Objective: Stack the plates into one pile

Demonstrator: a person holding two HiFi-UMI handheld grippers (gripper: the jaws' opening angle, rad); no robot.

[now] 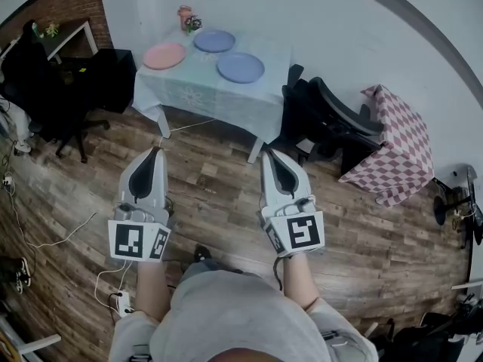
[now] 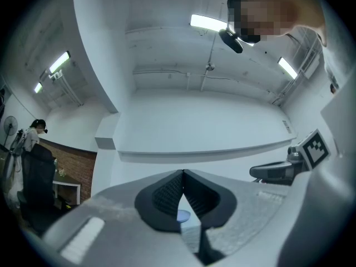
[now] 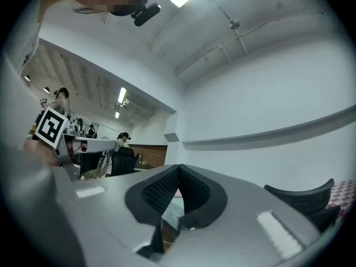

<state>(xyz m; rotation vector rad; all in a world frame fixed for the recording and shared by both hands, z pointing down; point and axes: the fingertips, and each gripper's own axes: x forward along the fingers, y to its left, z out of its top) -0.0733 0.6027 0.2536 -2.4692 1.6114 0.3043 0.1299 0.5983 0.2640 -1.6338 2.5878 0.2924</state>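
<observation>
- A black office chair (image 1: 45, 89) is seen on the wood floor (image 1: 219, 194) at 10 o'clock from the person.
- The left gripper (image 1: 156, 151) is held over the floor and pointed toward 12 o'clock. Its jaws are pressed together with nothing between them.
- A table (image 1: 204, 96) under a pale cloth is placed at 12 o'clock, well apart from both grippers.
- Three plates are laid singly on the table, none stacked. The pink plate (image 1: 164, 55) is found at the table's 9 o'clock side, the far blue plate (image 1: 214, 41) at its 12 o'clock edge, and the near blue plate (image 1: 241, 68) toward 3 o'clock.
- A small pot (image 1: 186, 17) with a plant is set at 11 o'clock from the far blue plate.
- The right gripper (image 1: 268, 154) is held level with the left one and pointed toward 12 o'clock. Its jaws are likewise closed on nothing.
- A second black chair (image 1: 332, 123) is seen just beside the table at its 3 o'clock side.
- A checked cloth (image 1: 400, 145) is draped at 3 o'clock from that chair.
</observation>
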